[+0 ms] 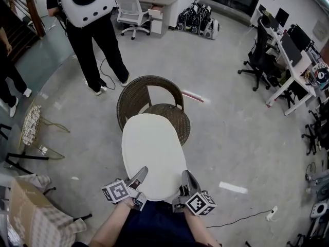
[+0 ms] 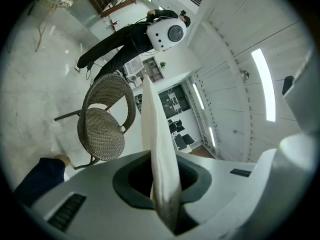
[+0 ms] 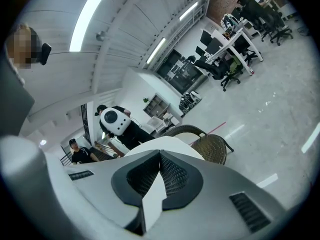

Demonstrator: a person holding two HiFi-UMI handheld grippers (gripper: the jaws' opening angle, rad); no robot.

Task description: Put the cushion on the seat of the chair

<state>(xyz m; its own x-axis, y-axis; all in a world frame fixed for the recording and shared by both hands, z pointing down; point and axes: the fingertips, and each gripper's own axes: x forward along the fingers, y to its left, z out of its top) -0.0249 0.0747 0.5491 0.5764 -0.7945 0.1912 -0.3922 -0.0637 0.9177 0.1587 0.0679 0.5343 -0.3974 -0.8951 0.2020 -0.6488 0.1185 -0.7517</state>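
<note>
The white oval cushion (image 1: pixel 153 156) is being held up in front of the person, lying roughly flat. In the head view its far end is overlapping the round seat (image 1: pixel 177 121) of the brown wicker chair (image 1: pixel 149 84). In the left gripper view the seat is showing off to one side of the cushion's edge, with a gap between them.

The left gripper (image 1: pixel 142 172) is pinching the near edge of the cushion on its left side. Its jaws are standing almost together, with the thin edge squeezed between the pads. The right gripper (image 1: pixel 186 175) is doing the same on the right side, and a white fold of the cushion is showing clamped between its nearly closed jaws.

The chair is standing on a grey floor (image 1: pixel 231 138) with its curved back turned away from the person. Beyond it a person in black (image 1: pixel 97 45) is standing with a white backpack (image 1: pixel 86 3). Desks (image 1: pixel 293 60) with office chairs are lining the right side, and a cardboard box (image 1: pixel 31 217) is sitting at the lower left.
</note>
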